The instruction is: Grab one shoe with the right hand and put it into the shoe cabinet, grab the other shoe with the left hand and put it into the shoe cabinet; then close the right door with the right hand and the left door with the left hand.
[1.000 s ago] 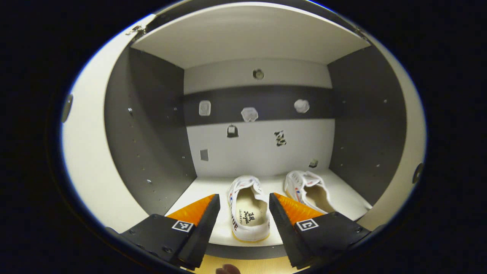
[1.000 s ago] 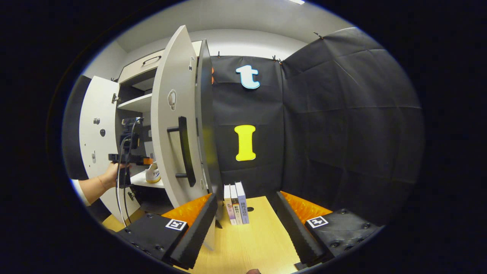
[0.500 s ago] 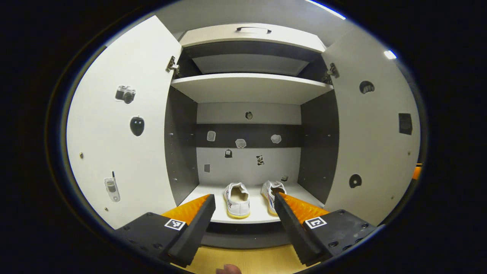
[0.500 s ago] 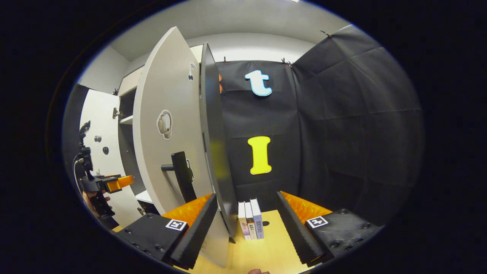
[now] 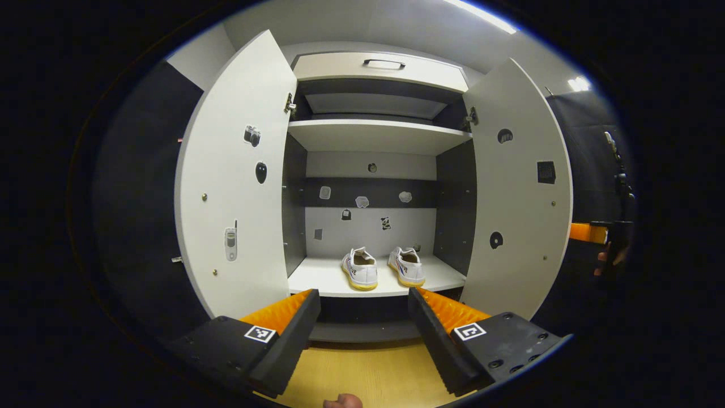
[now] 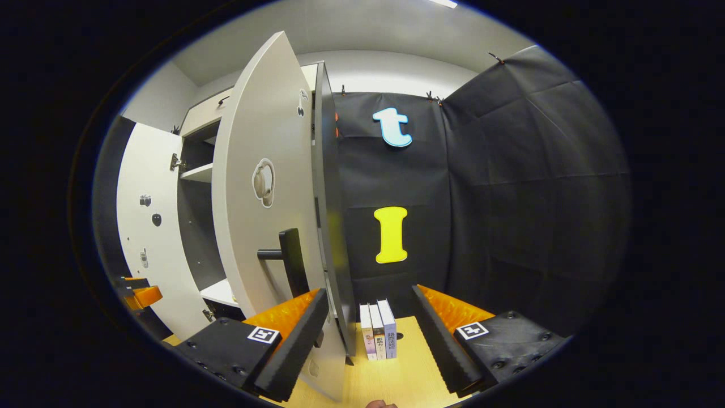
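Since the earlier frames the left gripper [image 5: 363,317] has pulled back from the shoe cabinet [image 5: 376,133]: 1 s ago its view was inside the compartment w/ the left shoe [image 5: 361,269] close between its fingers; now the whole cabinet front, both doors and the top drawer [image 5: 378,65] are seen, w/ wooden floor [image 5: 368,374] under the fingers. Left gripper fingers spread apart, nothing between them. Both shoes sit side by side on the lower shelf [image 5: 317,277], heels toward the camera, at 12 o'clock from the gripper; right shoe [image 5: 406,266] just beside the left one, whether touching cannot be told. Left door [image 5: 235,187] swung wide at 10 o'clock, right door [image 5: 518,192] wide at 2 o'clock, neither closed. Stickers on door insides and back panel [image 5: 368,226]. Right gripper [image 6: 365,326] view: door's outer face and its dark handle [image 6: 291,260] now larger and lower vs. 1 s ago, at 11 o'clock, handle just above the left finger; contact cannot be told. Fingers spread, empty. Three books [image 6: 378,334] stand upright on the floor at 12 o'clock between the fingers, farther off. Other gripper, earlier at mid-left w/ a hand, now sits low at 8 o'clock. In left gripper view the right gripper shows at 3 o'clock past the right door's edge, hand [image 5: 609,260] on it.
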The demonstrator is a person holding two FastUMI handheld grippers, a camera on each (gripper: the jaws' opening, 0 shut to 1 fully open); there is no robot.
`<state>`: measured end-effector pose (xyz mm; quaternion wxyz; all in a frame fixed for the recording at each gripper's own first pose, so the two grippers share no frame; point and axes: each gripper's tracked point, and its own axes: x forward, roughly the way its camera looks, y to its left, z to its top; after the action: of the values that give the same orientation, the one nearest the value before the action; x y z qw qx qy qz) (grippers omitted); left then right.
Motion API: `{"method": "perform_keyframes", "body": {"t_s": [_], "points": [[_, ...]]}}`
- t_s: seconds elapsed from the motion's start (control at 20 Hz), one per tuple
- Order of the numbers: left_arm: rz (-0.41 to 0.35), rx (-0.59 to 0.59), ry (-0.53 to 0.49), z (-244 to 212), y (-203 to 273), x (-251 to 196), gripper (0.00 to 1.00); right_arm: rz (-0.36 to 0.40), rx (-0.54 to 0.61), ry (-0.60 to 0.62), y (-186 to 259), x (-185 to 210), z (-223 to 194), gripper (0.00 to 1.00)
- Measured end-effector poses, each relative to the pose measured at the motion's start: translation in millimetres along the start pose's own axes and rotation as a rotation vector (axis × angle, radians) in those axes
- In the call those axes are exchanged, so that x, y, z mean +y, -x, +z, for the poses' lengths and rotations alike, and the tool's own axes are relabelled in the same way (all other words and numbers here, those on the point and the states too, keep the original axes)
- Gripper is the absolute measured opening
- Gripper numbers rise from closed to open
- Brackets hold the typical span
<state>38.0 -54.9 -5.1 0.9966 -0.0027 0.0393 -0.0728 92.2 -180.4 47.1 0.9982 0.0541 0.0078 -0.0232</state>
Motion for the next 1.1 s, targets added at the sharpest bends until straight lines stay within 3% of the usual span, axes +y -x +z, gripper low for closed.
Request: {"method": "perform_keyframes", "body": {"t_s": [0.2,0.6,0.85,1.1], "points": [[0.011,-0.002,0.015,-1.5,23.2,25.3,0.98,-0.008,-0.007,-0.012,4.5,20.4,-3.3,0.97],[0.095,0.026,0.054,-18.5,52.2,98.6,0.98,0.062,-0.004,-0.02,2.9,96.6,-13.8,0.98],[0.15,0.027,0.08,-20.9,60.1,139.5,0.95,0.204,0.046,-0.045,-5.5,177.1,-33.8,0.98],[0.221,0.016,0.093,-12.4,57.6,193.2,0.95,0.329,0.076,-0.015,16.2,242.3,-56.6,0.98]]}}
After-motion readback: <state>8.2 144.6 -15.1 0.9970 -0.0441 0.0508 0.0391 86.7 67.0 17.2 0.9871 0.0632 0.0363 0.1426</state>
